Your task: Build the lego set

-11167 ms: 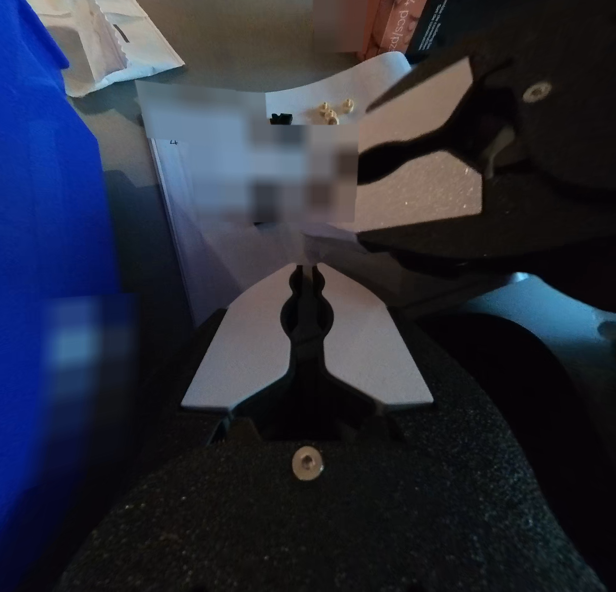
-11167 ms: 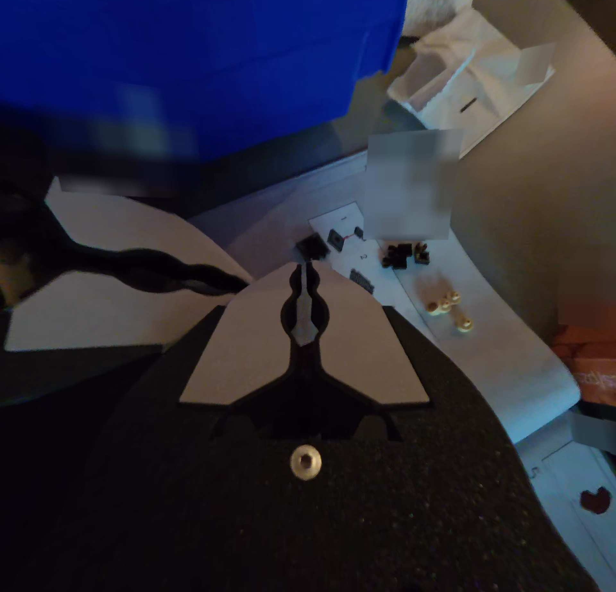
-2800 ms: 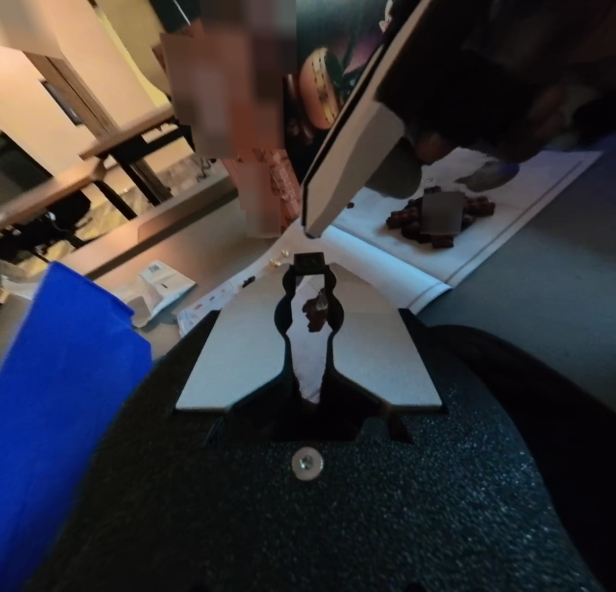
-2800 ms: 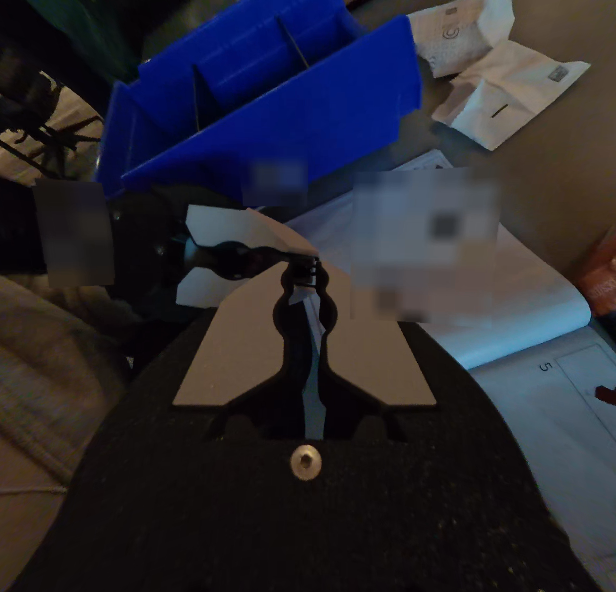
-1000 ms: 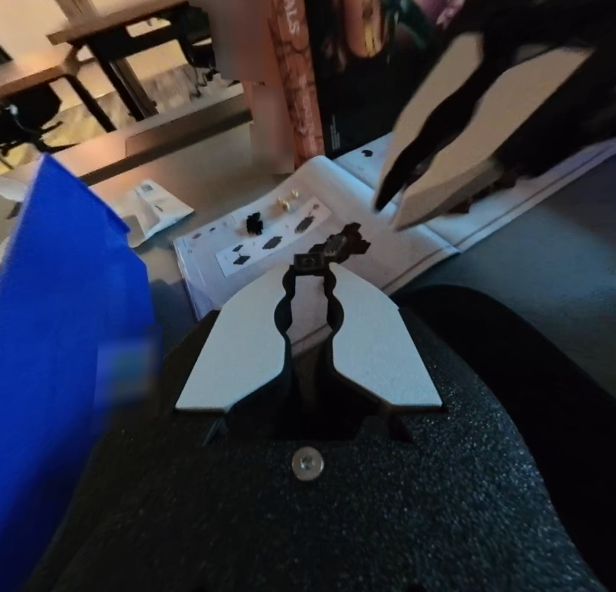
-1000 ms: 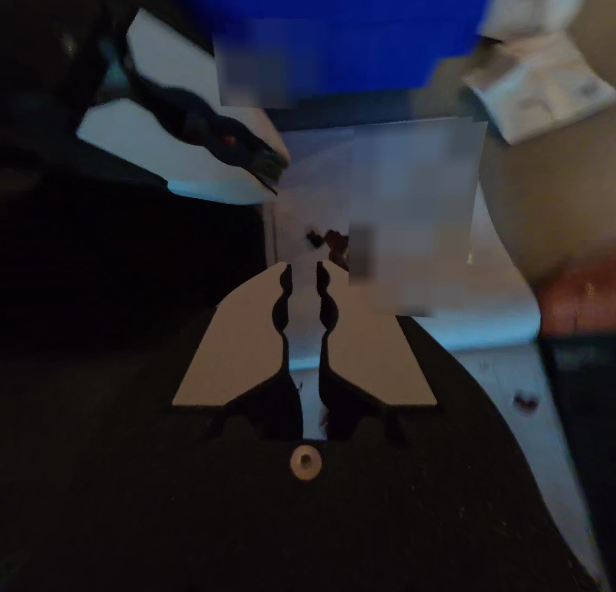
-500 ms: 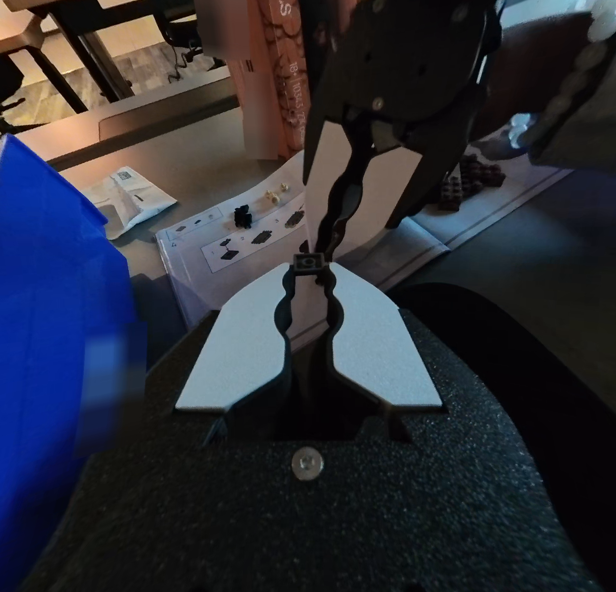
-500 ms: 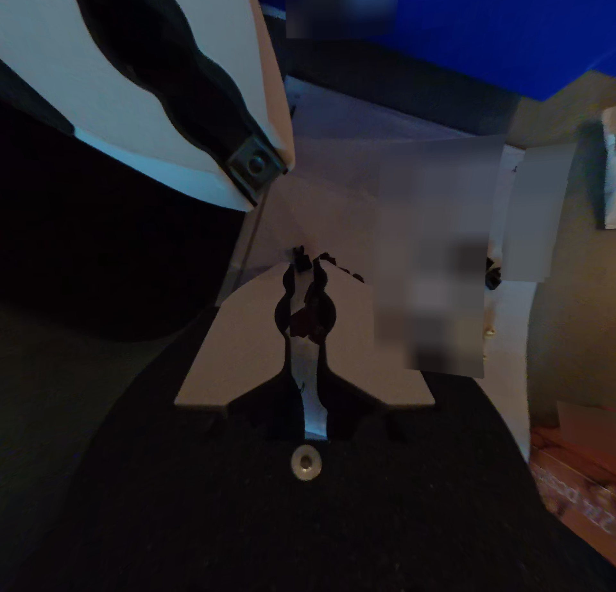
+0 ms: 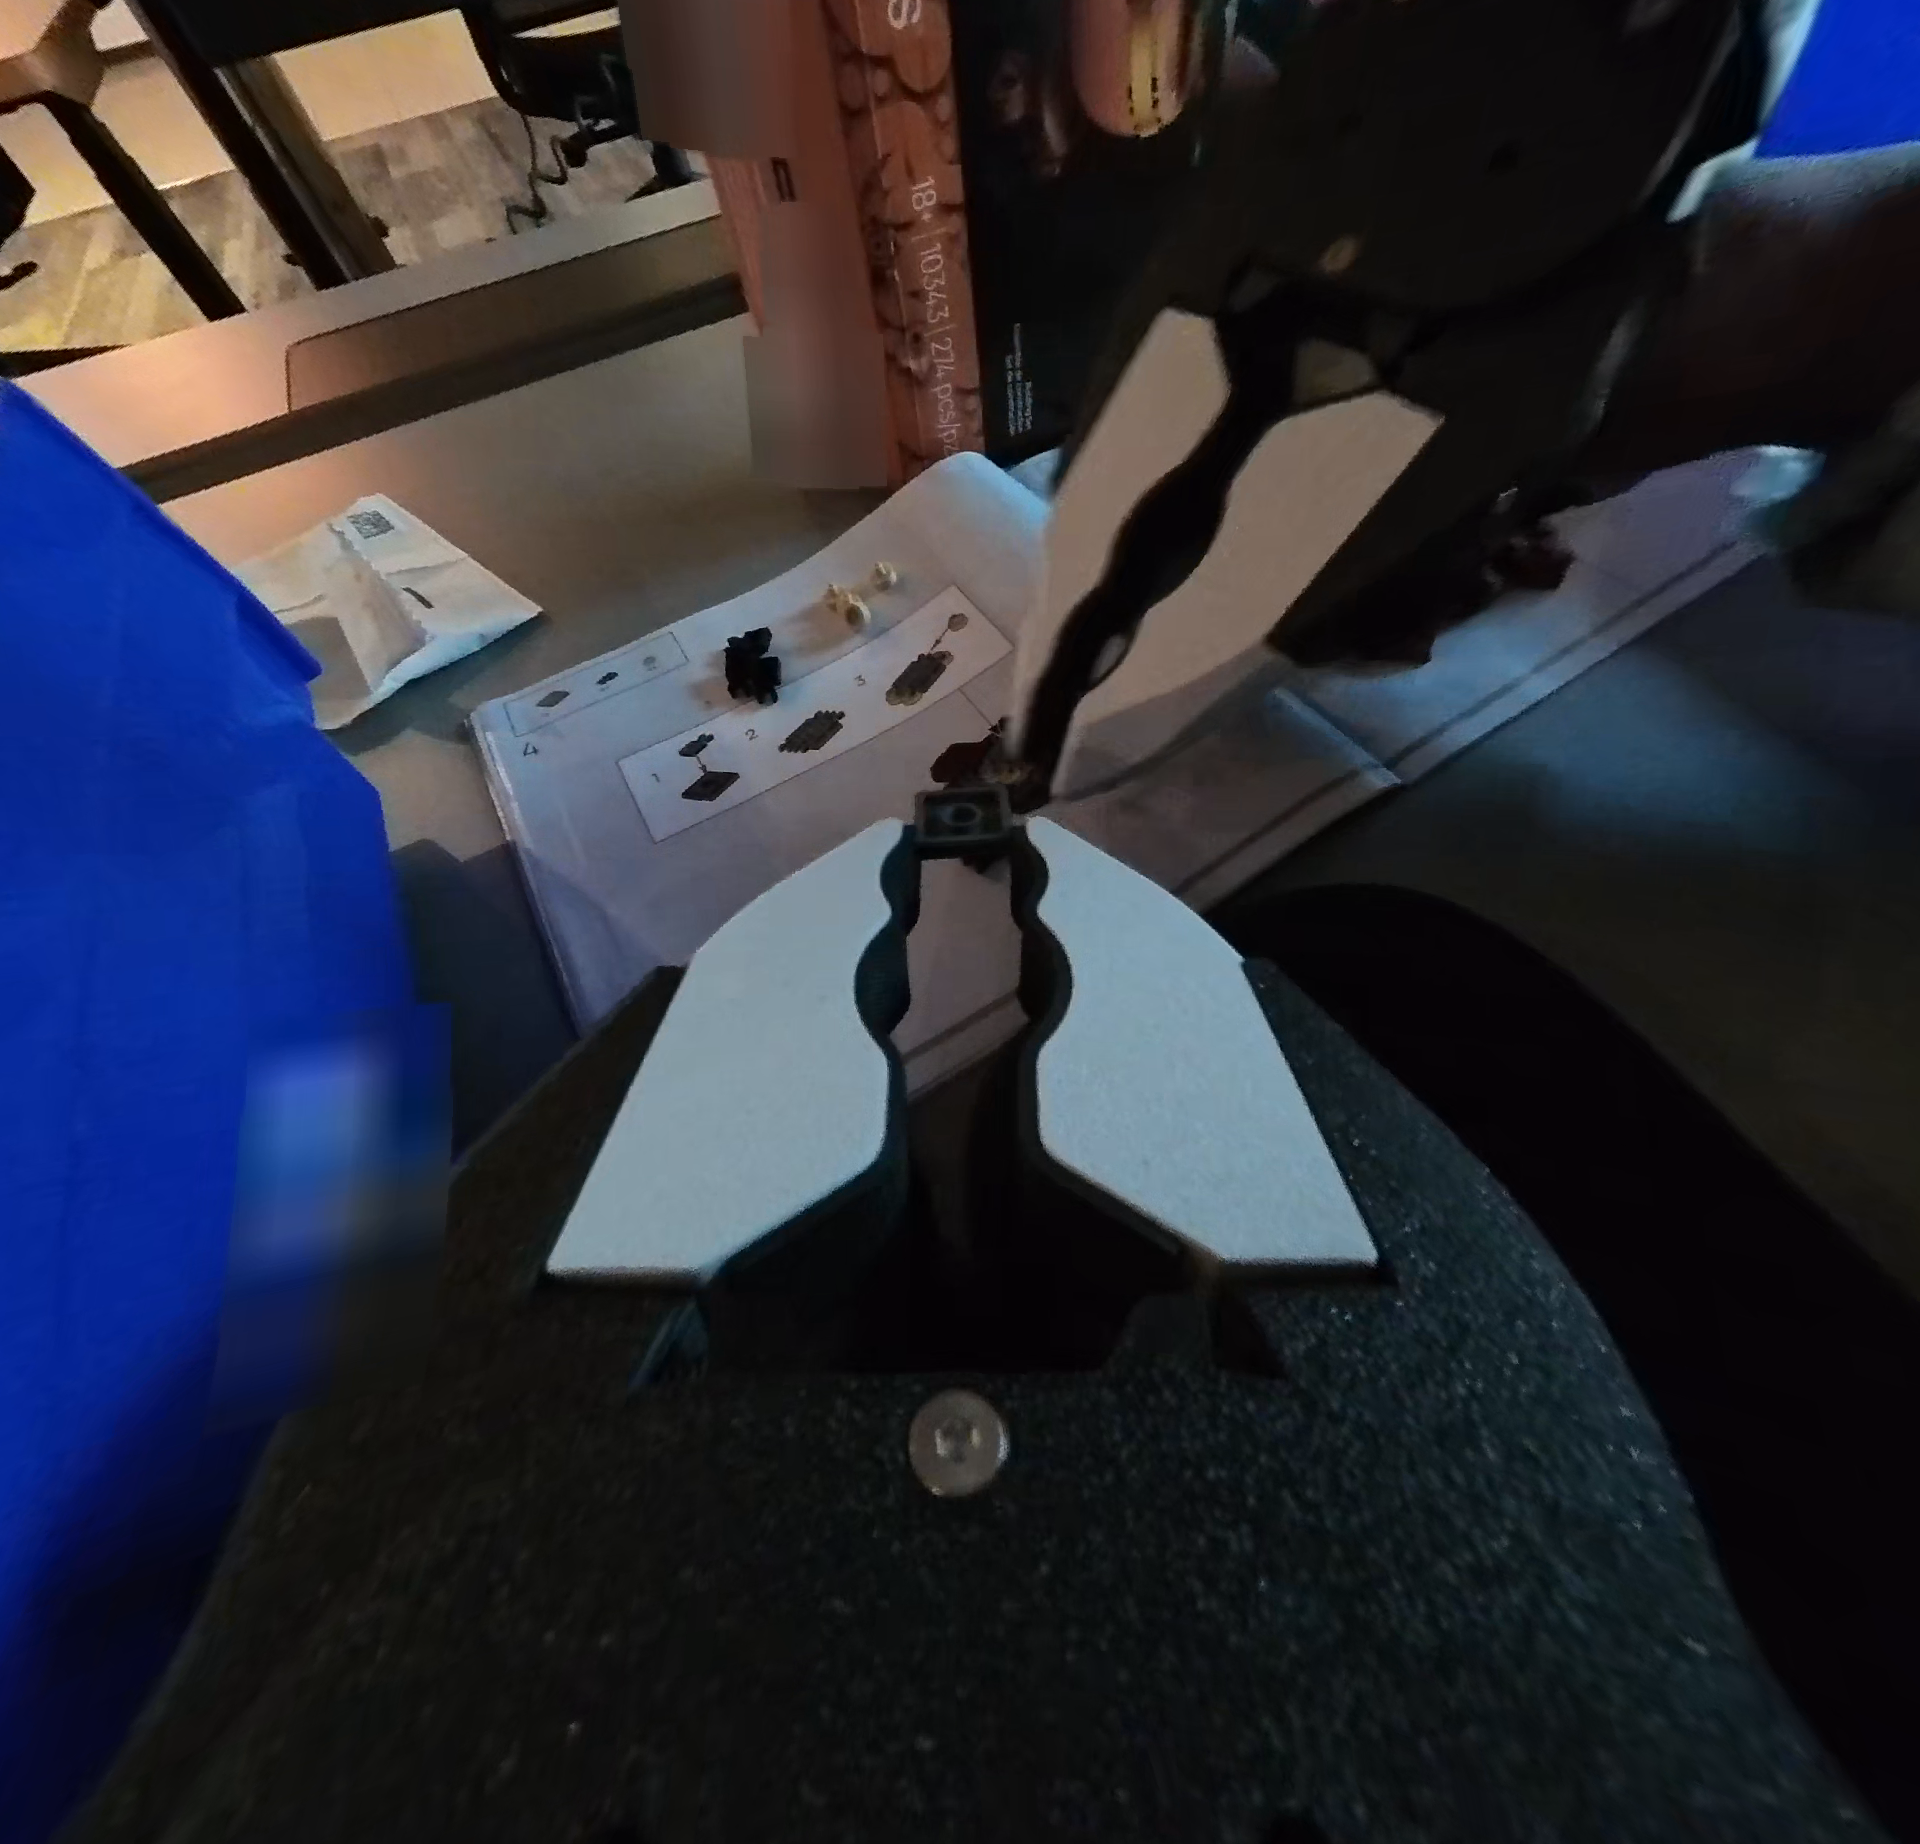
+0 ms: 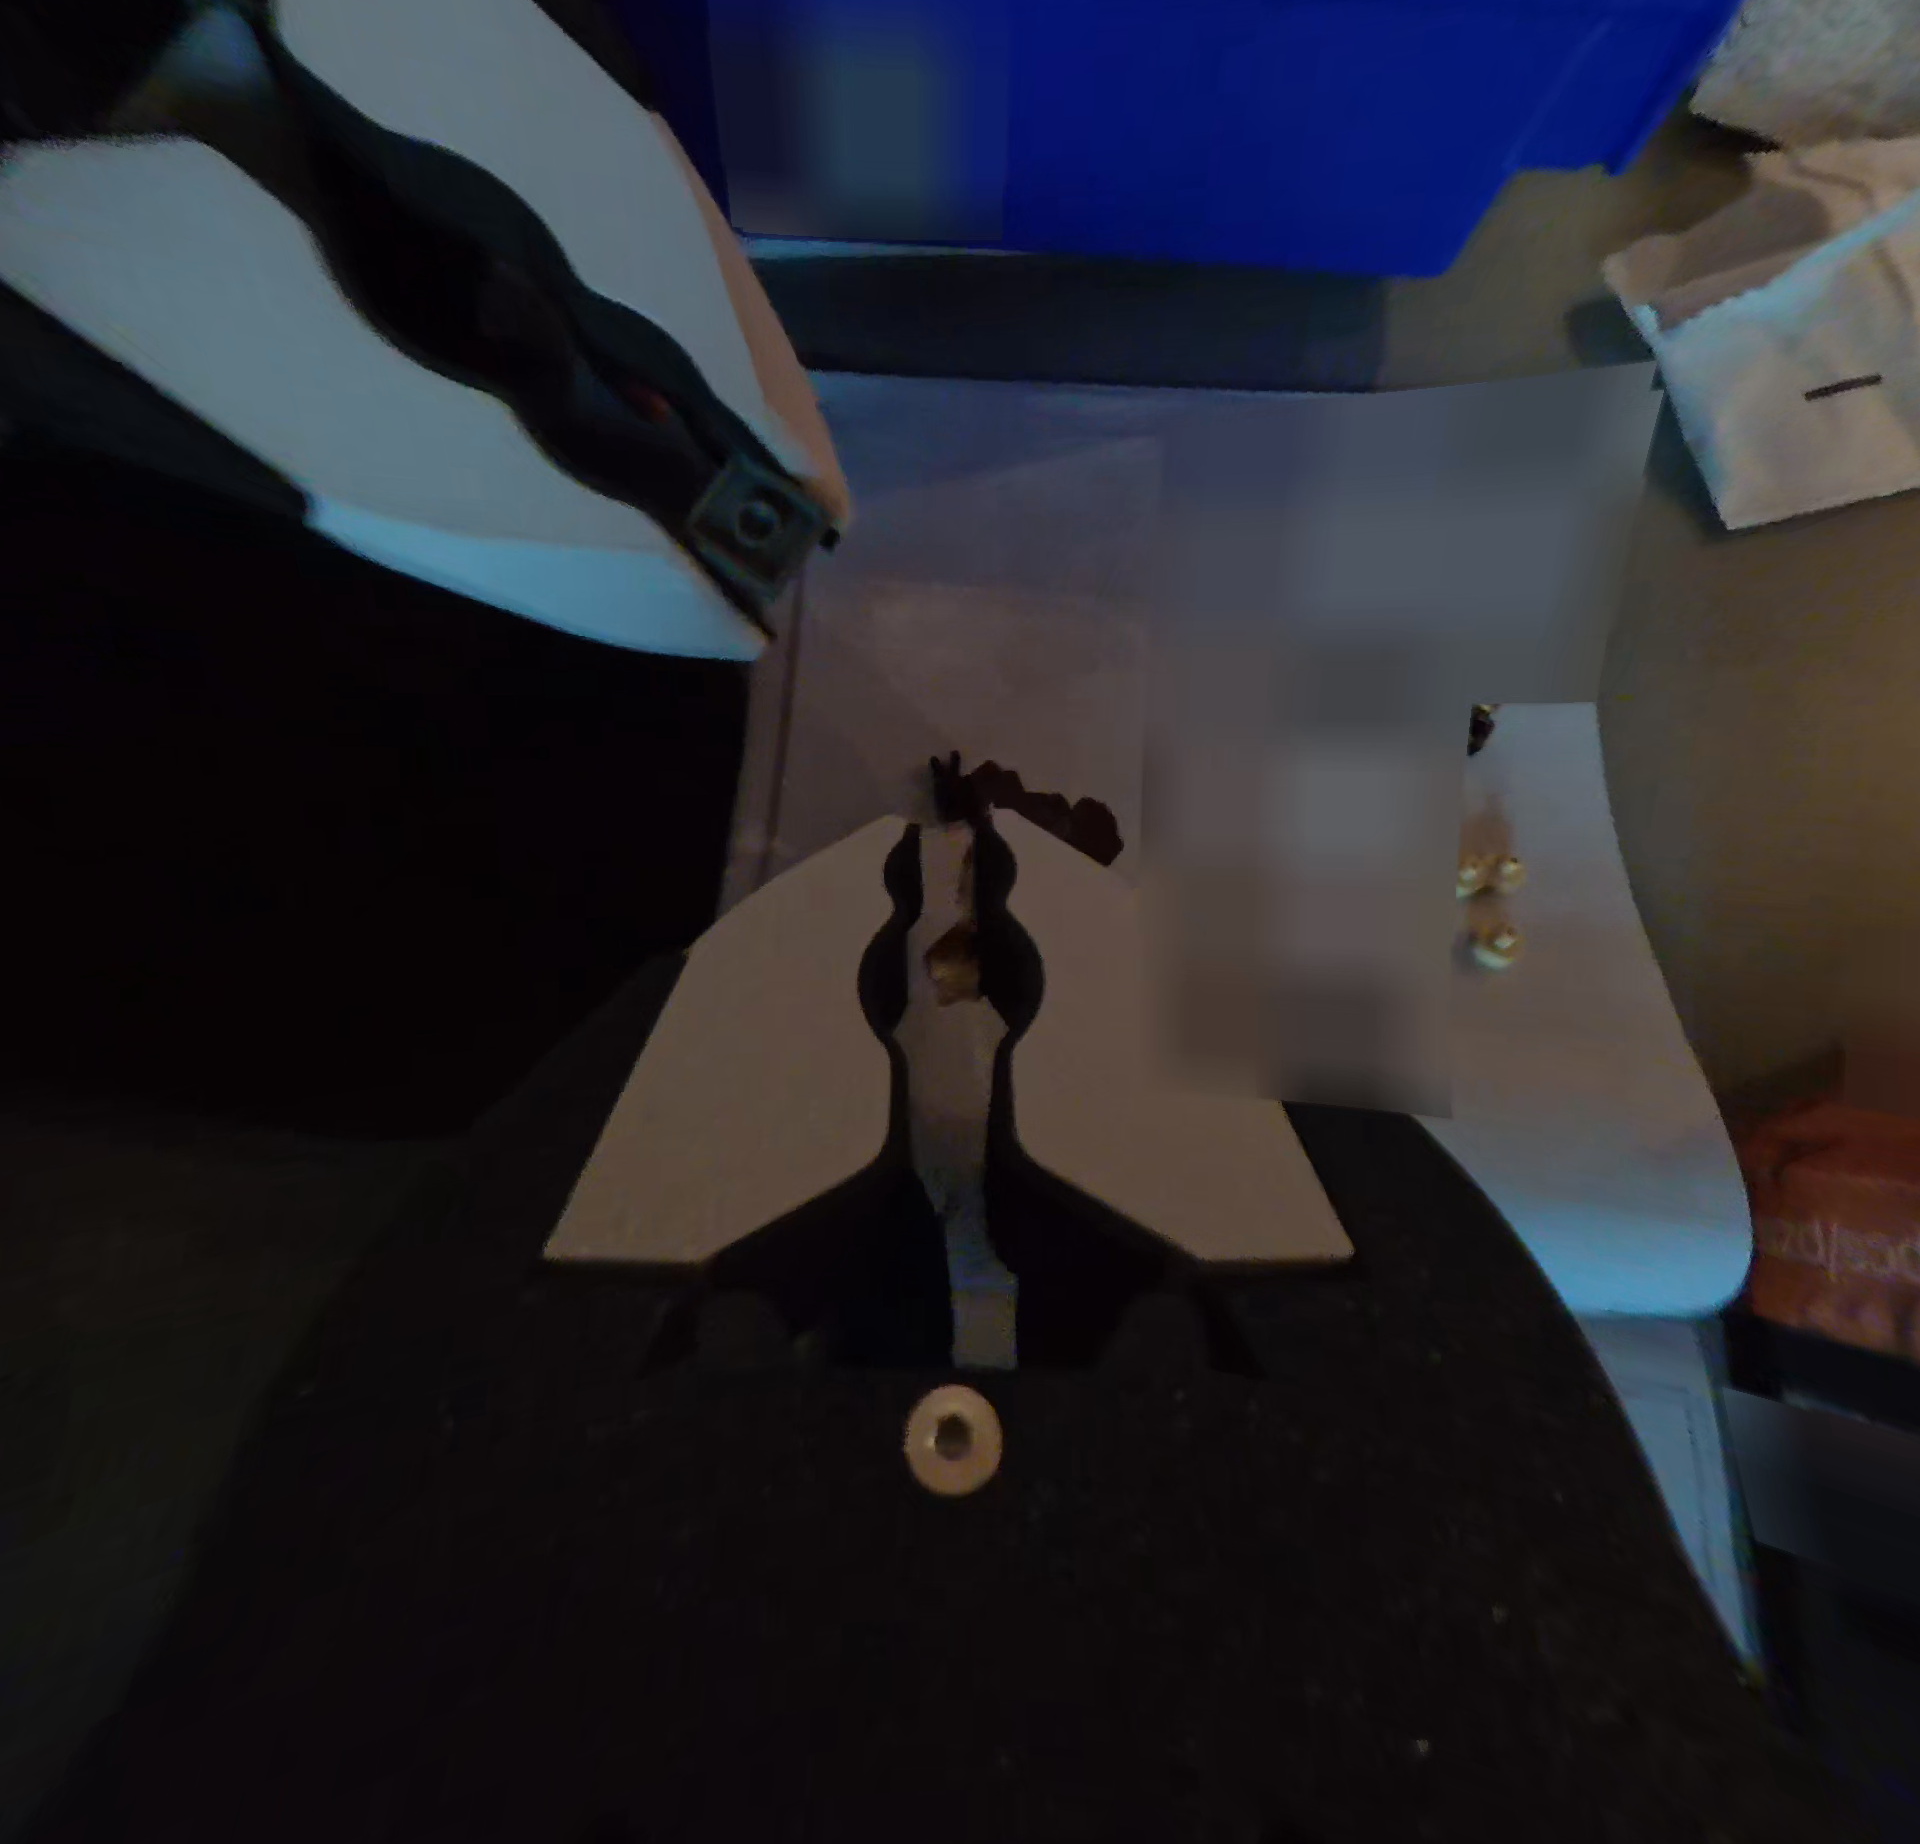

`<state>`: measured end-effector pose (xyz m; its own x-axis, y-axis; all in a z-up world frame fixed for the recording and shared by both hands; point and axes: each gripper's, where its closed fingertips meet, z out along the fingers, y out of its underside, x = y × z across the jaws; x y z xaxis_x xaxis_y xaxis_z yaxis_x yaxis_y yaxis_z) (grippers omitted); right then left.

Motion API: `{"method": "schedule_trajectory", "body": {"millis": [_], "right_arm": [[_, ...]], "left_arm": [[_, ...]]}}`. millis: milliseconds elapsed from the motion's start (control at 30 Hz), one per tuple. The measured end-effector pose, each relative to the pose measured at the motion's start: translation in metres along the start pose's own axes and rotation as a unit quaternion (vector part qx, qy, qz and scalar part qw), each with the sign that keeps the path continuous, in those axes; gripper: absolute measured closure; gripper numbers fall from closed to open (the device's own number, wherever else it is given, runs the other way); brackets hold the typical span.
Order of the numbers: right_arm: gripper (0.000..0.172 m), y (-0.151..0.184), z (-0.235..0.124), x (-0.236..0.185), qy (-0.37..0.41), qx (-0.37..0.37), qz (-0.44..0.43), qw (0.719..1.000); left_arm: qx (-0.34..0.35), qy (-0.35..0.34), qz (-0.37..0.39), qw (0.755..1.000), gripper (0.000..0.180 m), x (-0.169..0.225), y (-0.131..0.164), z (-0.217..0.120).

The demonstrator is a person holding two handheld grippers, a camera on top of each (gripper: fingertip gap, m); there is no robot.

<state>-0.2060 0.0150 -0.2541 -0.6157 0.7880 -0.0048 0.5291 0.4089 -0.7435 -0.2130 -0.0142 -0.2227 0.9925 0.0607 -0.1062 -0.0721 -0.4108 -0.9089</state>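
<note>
Over the open booklet (image 9: 623,859) on the worktop (image 9: 1714,714), the left gripper (image 9: 963,838) has its jaws pinching a small dark square plate (image 9: 963,820) by two opposite edges, stud side showing. Just beside it, the right gripper (image 10: 945,838) points down at the page, its jaws narrowly apart beside dark red pieces (image 10: 1060,818). A tiny gold piece (image 10: 954,958) shows between them; whether it is pinched I cannot tell. Black pieces (image 9: 750,664) and cream studs (image 9: 854,599) lie farther off; a blue bin (image 9: 156,859) stands alongside.
</note>
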Motion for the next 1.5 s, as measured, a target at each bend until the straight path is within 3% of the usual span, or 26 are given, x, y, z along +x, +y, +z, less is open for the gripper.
{"method": "schedule_trajectory", "body": {"millis": [300, 567, 667, 900, 1267, 1400, 1500], "right_arm": [[0.167, 0.000, 0.018, -0.002, -0.044, -0.028, -0.043, 0.998], [0.166, -0.035, -0.028, -0.008, -0.051, 0.081, 0.000, 0.995], [0.166, -0.039, -0.031, -0.010, -0.045, 0.091, 0.026, 0.995], [0.166, 0.007, -0.006, 0.004, 0.046, -0.031, 0.038, 0.998], [0.153, 0.006, -0.015, 0.018, 0.074, -0.011, 0.107, 0.991], [0.155, 0.006, -0.020, 0.014, 0.085, -0.006, 0.096, 0.992], [0.160, -0.006, -0.024, 0.006, 0.078, 0.021, 0.075, 0.994]], "left_arm": [[0.015, 0.025, -0.013, 0.999, 0.164, 0.003, -0.003, -0.003], [0.037, 0.049, -0.009, 0.998, 0.164, 0.008, -0.008, -0.007], [0.040, 0.039, -0.002, 0.998, 0.164, 0.007, -0.009, -0.006], [0.043, 0.018, 0.015, 0.999, 0.164, 0.004, -0.011, -0.004], [0.062, 0.014, -0.001, 0.998, 0.164, -0.003, -0.017, -0.002], [0.102, 0.011, -0.004, 0.995, 0.164, -0.008, -0.029, -0.004], [0.185, 0.014, 0.004, 0.983, 0.164, -0.005, -0.062, -0.025]]}}
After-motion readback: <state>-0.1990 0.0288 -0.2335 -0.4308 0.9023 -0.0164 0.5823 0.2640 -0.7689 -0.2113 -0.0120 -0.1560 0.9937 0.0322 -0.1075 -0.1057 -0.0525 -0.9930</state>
